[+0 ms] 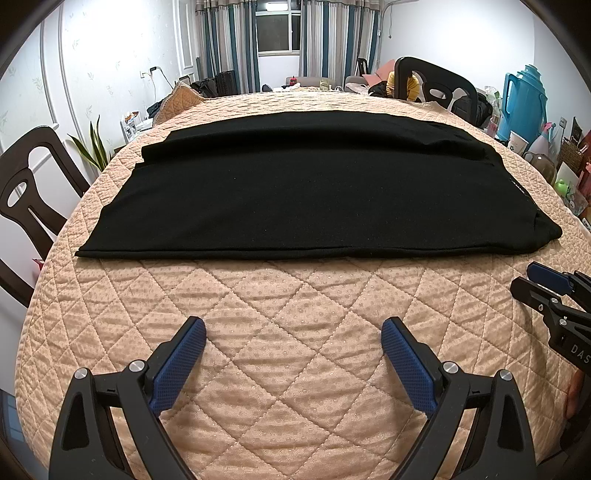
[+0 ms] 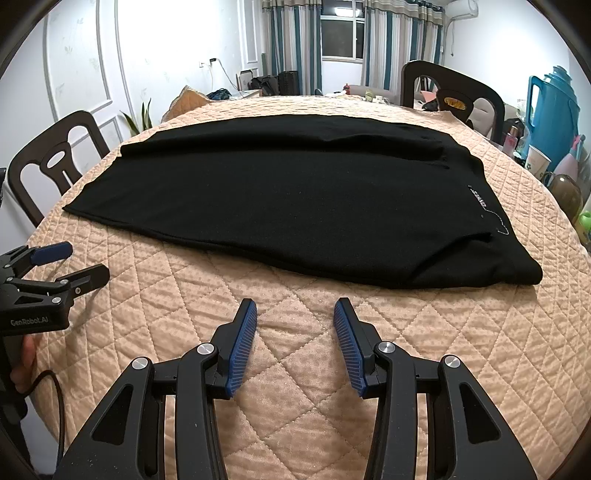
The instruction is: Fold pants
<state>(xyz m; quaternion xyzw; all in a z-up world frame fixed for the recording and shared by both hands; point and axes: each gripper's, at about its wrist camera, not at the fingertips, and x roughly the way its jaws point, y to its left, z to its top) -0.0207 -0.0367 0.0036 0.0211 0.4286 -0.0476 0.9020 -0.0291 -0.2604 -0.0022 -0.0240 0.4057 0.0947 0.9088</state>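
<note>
The worktop (image 1: 295, 332) wears a peach quilted cover. Behind it, on the far wall, a dark window (image 1: 277, 34) stands between striped blue and grey curtains (image 1: 229, 44), with a lamp's reflection in the glass. The walls are white with panel mouldings. Dark wooden chairs (image 2: 55, 166) stand around the worktop, and a teal thermos jug (image 1: 524, 99) at its right side.

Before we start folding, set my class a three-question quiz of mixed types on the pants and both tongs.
1. True or false: the right tongs grip the black pants.
2. Where does the white lettering sit? A) waist end, right B) leg hems, left
3. Fill in: the pants lie on a quilted ___ table cover.

Key: 1 false, both the right and the left tongs are open and empty, short of the pants; 2 A; 3 peach.
</note>
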